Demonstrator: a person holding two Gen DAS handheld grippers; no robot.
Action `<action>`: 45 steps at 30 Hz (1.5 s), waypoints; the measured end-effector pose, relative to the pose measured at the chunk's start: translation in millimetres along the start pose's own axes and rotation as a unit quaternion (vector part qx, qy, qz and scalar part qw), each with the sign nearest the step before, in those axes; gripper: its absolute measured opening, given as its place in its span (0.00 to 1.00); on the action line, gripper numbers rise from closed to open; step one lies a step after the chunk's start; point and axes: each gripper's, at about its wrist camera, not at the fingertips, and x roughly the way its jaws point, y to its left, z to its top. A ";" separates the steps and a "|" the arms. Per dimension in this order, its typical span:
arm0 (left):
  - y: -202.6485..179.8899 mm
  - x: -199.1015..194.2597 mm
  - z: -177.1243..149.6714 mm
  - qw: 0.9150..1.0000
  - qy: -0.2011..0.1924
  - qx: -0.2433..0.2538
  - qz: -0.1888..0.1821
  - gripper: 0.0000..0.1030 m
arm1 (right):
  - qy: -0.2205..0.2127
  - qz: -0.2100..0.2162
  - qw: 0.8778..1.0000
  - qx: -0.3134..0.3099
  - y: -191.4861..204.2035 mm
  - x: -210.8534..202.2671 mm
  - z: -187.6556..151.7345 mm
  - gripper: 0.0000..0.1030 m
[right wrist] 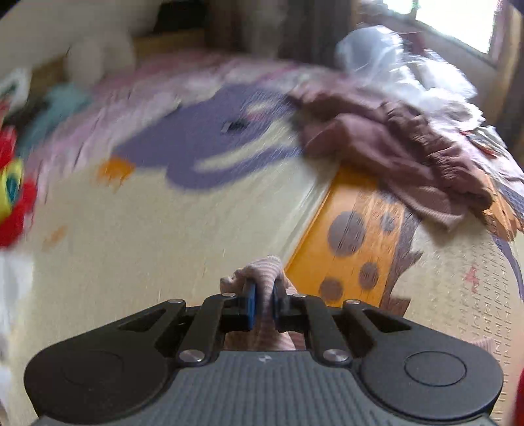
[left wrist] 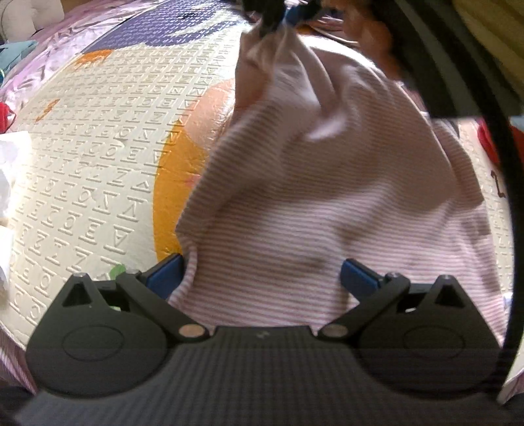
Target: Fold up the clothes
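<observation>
A pink-and-white striped garment [left wrist: 294, 196] lies on the patterned play mat [left wrist: 98, 147], with one corner pulled up into a peak. My left gripper [left wrist: 262, 277] is open and wide; the garment's near edge lies between its blue pads [left wrist: 167, 275] without being pressed. At the top of the left wrist view, my right gripper [left wrist: 278, 16] pinches the raised corner. In the right wrist view, my right gripper [right wrist: 263, 301] is shut on a bunch of the striped garment [right wrist: 262, 268], which sticks out past the pads.
A heap of mauve clothes [right wrist: 393, 147] lies at the mat's far right, with a white plastic bag [right wrist: 393, 65] behind it. A red and yellow toy [right wrist: 13, 196] sits at the left edge. White material [left wrist: 9, 164] and a teal cloth [left wrist: 19, 54] lie to the left.
</observation>
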 end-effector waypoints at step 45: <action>-8.9 -43.8 35.1 0.998 -0.036 0.019 -0.044 1.00 | -0.047 -0.100 0.990 0.084 -72.0 -61.6 -173.7 0.54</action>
